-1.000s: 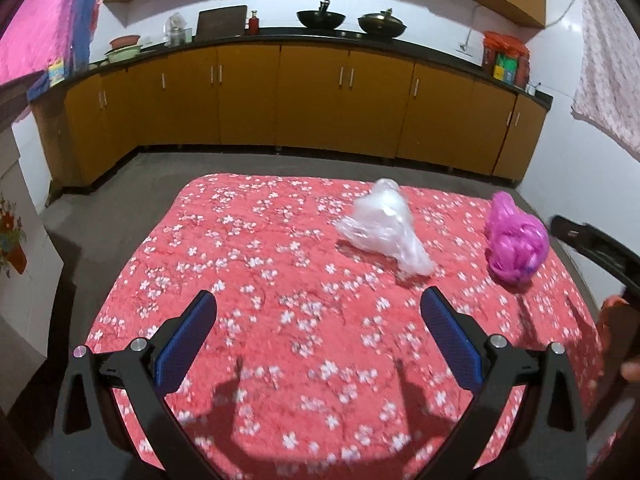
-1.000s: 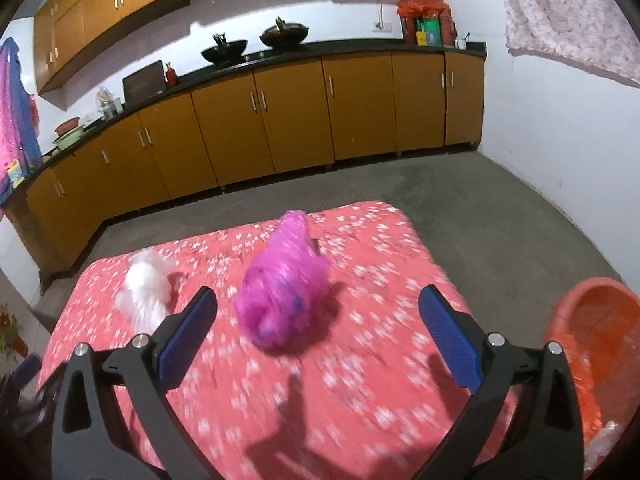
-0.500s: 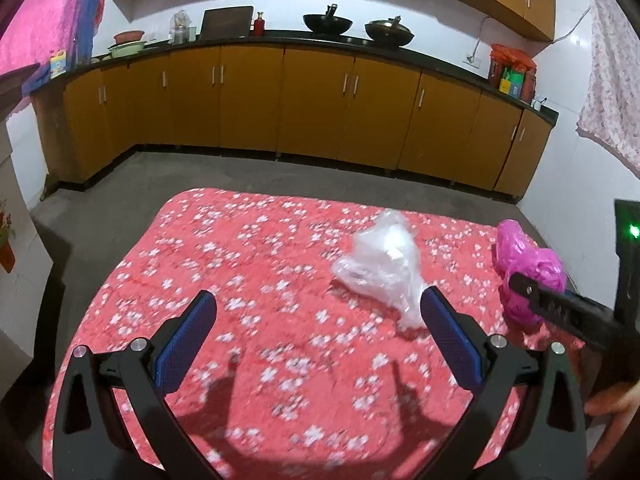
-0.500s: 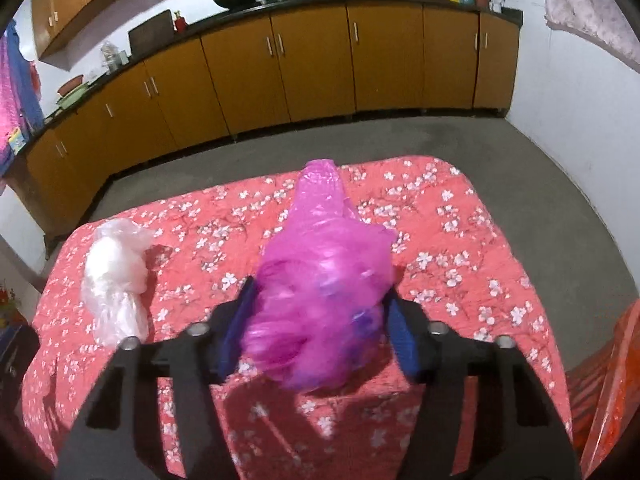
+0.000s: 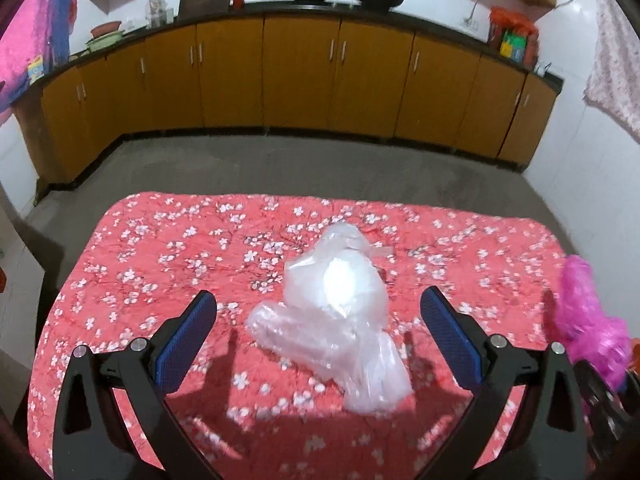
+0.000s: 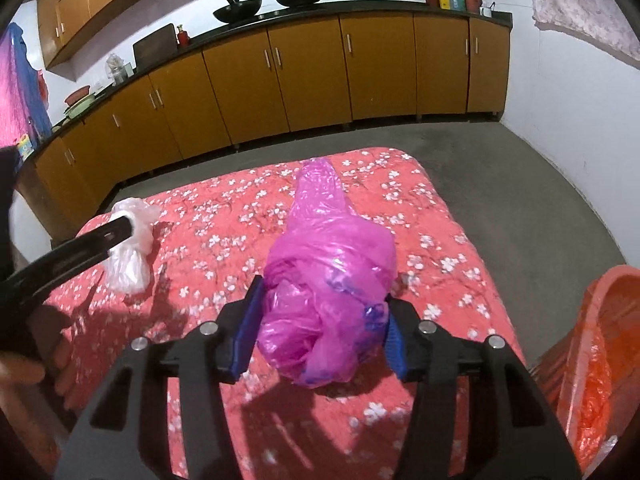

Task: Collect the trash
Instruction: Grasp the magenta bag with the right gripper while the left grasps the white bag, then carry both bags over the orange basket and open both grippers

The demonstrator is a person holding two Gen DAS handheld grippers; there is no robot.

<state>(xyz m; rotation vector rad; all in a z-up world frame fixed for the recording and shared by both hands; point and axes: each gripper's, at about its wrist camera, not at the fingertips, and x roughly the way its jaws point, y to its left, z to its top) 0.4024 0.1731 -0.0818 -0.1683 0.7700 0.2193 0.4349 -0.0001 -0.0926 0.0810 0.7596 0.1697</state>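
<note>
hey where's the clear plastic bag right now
The clear plastic bag lies on the red floral tablecloth, centred in the left wrist view between the open left gripper fingers, untouched. The pink bag sits to its right.

Left wrist view looks forward and down along its fingers, close over the table [image 5: 132, 248], facing the cabinets [image 5: 300, 80] head-on. Right wrist view does likewise, nearer the table's [image 6: 452, 248] right edge, cabinets [image 6: 304, 76] seen at a slant. Both share the clear bag [image 5: 340, 312] [image 6: 130, 244], pink bag [image 5: 588, 320] [image 6: 328, 276], table and cabinets.
</note>
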